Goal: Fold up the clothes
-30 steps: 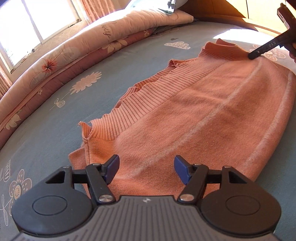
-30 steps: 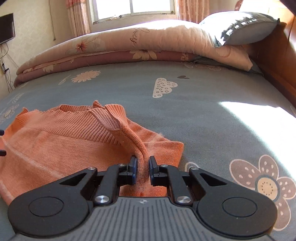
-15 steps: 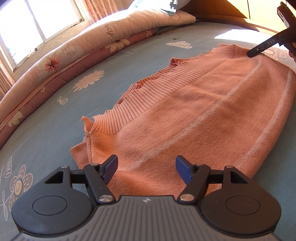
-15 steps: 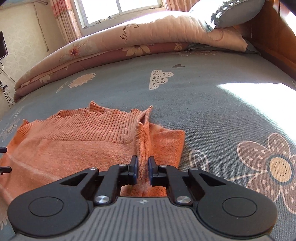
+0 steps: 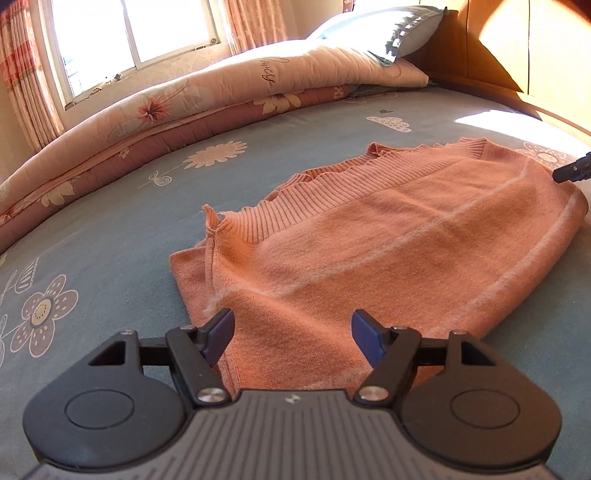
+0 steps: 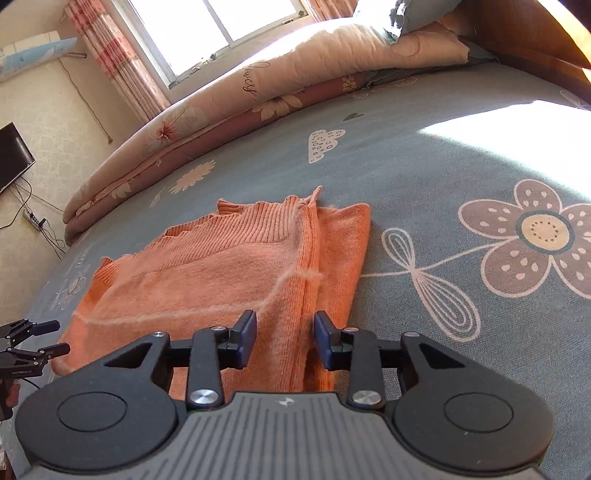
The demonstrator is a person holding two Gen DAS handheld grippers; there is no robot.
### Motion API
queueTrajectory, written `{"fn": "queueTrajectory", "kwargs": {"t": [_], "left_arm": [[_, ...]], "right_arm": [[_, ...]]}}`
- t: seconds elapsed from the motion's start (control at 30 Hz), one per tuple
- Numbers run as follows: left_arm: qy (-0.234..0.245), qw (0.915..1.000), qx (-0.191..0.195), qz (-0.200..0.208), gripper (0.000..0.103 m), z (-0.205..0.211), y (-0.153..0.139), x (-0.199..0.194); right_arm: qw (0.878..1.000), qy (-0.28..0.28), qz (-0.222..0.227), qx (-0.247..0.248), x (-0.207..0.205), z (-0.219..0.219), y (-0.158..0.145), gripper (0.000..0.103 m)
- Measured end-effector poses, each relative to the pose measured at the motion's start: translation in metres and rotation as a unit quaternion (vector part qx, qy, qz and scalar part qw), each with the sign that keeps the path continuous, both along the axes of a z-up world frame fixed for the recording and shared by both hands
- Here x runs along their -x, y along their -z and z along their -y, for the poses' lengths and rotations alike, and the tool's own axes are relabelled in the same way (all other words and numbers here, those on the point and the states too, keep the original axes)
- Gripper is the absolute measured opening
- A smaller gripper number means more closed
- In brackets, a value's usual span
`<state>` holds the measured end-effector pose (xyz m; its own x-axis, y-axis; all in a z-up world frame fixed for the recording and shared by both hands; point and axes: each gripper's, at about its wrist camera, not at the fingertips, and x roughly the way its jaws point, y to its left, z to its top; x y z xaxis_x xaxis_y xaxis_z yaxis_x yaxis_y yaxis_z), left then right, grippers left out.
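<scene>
An orange knit sweater lies folded flat on the blue-grey flowered bedsheet; its ribbed hem faces the window. My left gripper is open and empty, just above the sweater's near left corner. My right gripper is open and empty, its jaws on either side of the side seam at the sweater's right end. A right fingertip shows at the far right of the left wrist view. The left gripper's fingers show at the left edge of the right wrist view.
A rolled floral quilt and a grey pillow lie along the far side of the bed under the window. A wooden headboard stands at the right. A TV and cables are on the left wall.
My right gripper has opened and let go of the sweater's edge, which now lies flat. Both grippers have pulled back a little from the sweater.
</scene>
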<state>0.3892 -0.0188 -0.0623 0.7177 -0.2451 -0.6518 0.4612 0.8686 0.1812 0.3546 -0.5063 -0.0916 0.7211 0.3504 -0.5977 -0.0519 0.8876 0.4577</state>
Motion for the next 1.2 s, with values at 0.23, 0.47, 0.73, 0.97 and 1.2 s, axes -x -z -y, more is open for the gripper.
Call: {"fn": "queueTrajectory", "kwargs": {"t": [0.23, 0.47, 0.73, 0.97, 1.2], "left_arm": [[-0.06, 0.9946, 0.081, -0.026, 0.073, -0.034, 0.002, 0.006], [-0.073, 0.9842, 0.15, -0.06, 0.072, -0.062, 0.005, 0.008], [-0.085, 0.96, 0.252, -0.089, 0.073, -0.098, 0.014, -0.004], [-0.049, 0.9179, 0.364, -0.15, 0.069, -0.115, 0.038, -0.014], [-0.028, 0.8906, 0.419, -0.174, 0.069, -0.127, 0.053, -0.026]], "right_arm": [[1.0, -0.008, -0.009, -0.006, 0.023, -0.007, 0.006, 0.027], [1.0, -0.015, -0.012, 0.023, 0.037, -0.007, 0.002, 0.01], [0.999, -0.003, -0.02, -0.028, 0.035, -0.004, 0.027, 0.018], [0.999, 0.0, -0.016, -0.039, 0.035, -0.004, 0.03, 0.018], [0.999, -0.002, -0.017, -0.042, 0.034, -0.003, 0.03, 0.019]]}}
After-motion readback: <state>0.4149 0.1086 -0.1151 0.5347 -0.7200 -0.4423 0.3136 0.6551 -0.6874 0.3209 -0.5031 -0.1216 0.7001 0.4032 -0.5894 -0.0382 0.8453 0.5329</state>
